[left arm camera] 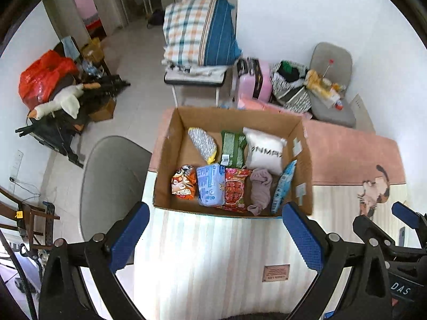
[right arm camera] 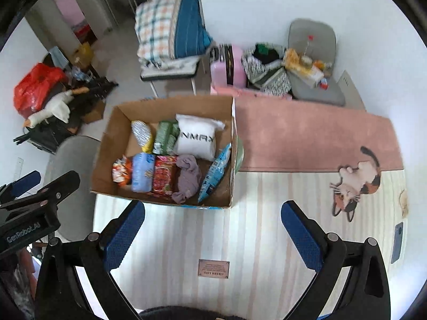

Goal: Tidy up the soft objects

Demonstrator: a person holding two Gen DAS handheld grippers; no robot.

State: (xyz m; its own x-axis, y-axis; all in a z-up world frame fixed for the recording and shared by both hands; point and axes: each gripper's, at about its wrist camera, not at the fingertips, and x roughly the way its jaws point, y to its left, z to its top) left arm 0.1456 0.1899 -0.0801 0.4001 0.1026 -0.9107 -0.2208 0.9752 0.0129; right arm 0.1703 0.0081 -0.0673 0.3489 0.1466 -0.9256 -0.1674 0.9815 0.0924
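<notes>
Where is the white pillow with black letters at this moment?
The white pillow lies in the cardboard box, at its far right corner in both wrist views, beside the green packet and behind the mauve cloth.

White walls (left arm camera: 307, 13) all round, pale tiled floor (left arm camera: 133, 53) running back to a doorway (left arm camera: 82, 2). A striped mat (right arm camera: 240, 240) with a pink band up front, 1 grey chair (left arm camera: 332, 80) against the wall, bedding (left arm camera: 197, 32) piled on a stool.

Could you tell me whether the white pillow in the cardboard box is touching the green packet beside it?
Touching. In the right wrist view the white pillow presses against the green packet with no box floor visible between them; the left wrist view agrees.
</notes>
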